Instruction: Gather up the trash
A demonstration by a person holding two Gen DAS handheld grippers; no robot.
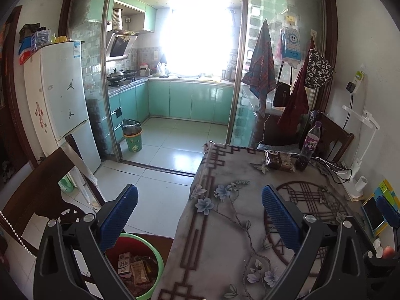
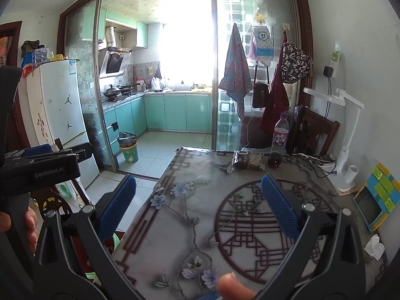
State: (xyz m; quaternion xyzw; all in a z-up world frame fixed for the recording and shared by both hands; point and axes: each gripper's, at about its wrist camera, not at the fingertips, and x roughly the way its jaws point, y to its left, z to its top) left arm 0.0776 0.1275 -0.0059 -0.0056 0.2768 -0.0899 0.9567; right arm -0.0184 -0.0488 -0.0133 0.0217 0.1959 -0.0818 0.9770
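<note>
Green plastic rims the bin (image 1: 140, 265) that sits on the floor just beside the worktop's (image 1: 225, 225) near-left corner, already holding cartons and wrappers. Both tools hang with jaws spread wide and nothing between them: the left hand-held gripper (image 1: 200, 215) straddles the worktop's left edge, and the right hand-held gripper (image 2: 198, 205) hovers over the patterned cloth. What looks like trash lies well apart from either — a snack wrapper (image 2: 248, 160) at the far edge, touching or just beside a nearly empty bottle (image 2: 277, 142), and a crumpled tissue (image 2: 374, 247) at the right edge. The risks, as I judge them: reaching for the wrapper could tip the upright bottle, since the two stand so close; cables (image 2: 315, 165) trail near the lamp base (image 2: 346, 177) and could snag a finger — and the light tissue may slip from wide pads or miss the bin on release.
</note>
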